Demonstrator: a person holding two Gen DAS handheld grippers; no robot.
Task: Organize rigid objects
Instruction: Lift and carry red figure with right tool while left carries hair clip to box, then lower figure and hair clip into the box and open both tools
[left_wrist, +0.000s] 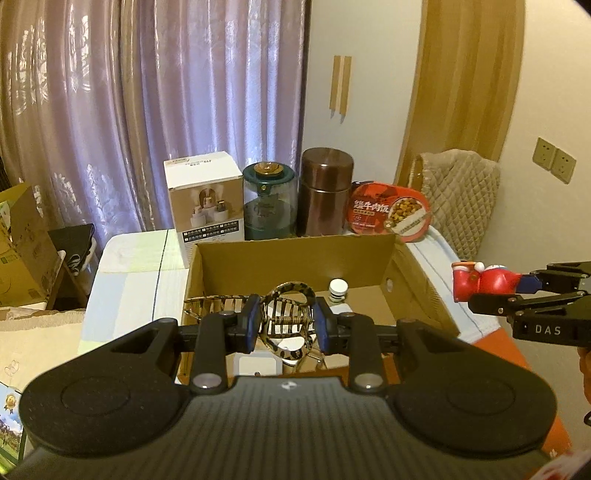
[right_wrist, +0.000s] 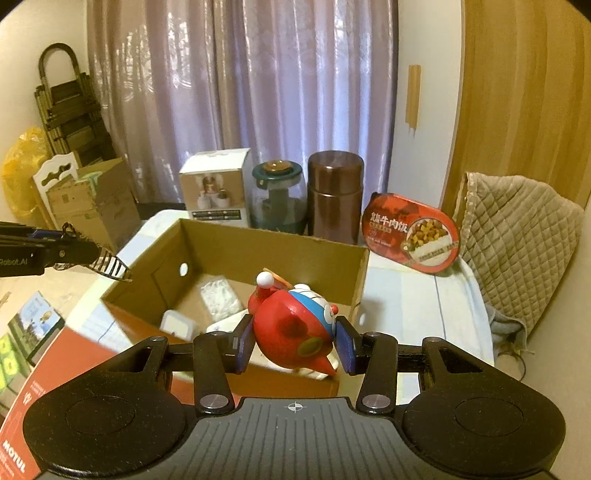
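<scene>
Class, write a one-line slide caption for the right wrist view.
Right gripper holds a red figurine above the open cardboard box.

A light-sheeted bed carries the open cardboard box, with a white carton and two canisters behind.

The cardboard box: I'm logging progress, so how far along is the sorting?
Partly done. The cardboard box already holds a few small white items and a small white bottle. In hand: the left claw grips a leopard hair clip, the right claw a red figurine; both hang above the box, not yet dropped in.
</scene>
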